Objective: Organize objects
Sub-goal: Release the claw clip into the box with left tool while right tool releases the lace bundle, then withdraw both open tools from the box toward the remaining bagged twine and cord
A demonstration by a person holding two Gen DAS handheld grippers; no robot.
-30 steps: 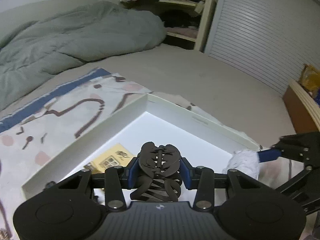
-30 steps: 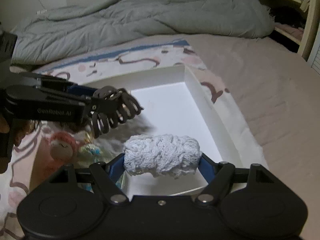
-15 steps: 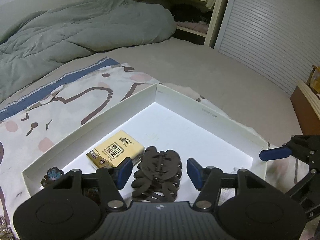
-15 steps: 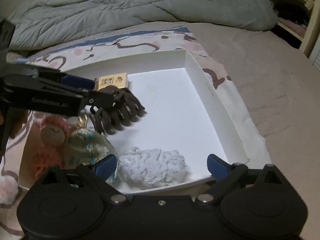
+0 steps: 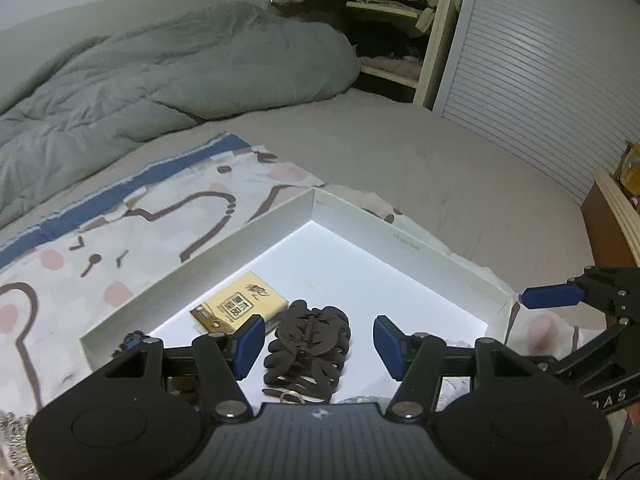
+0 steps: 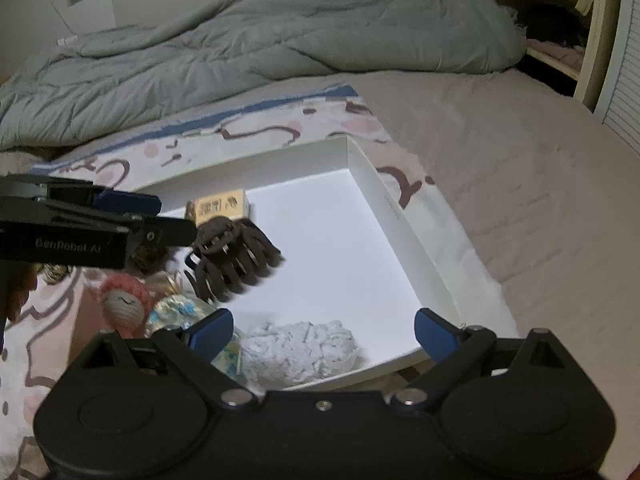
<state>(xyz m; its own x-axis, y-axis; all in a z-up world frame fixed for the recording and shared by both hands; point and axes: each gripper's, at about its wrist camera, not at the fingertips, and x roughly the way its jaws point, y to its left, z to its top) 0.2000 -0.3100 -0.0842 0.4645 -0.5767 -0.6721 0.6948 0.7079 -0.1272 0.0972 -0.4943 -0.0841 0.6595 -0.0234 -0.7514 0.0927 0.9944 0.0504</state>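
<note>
On the bed [image 5: 420, 168] sits a white tray [image 5: 404, 240] holding a hair clip [image 5: 308, 344] and white cloth [image 6: 300, 346]; both grippers' fingers [image 5: 250, 344] are released, empty.

1. I'm looking at a bedroom in a home.
2. Work surface is a bed [image 5: 460, 184] with a beige sheet; a rumpled grey-green duvet [image 5: 168, 76] is bunched along its far side.
3. Patterned cloth [image 5: 132, 216] in cream, pink and blue is spread on the sheet.
4. Open cream shelving [image 5: 400, 20] past the bed corner holds piled clothes and papers.
5. Slatted white door or shutter [image 5: 540, 80] beside the shelving.
6. Wooden furniture edge [image 5: 612, 216] at right, low indoor light.
</note>
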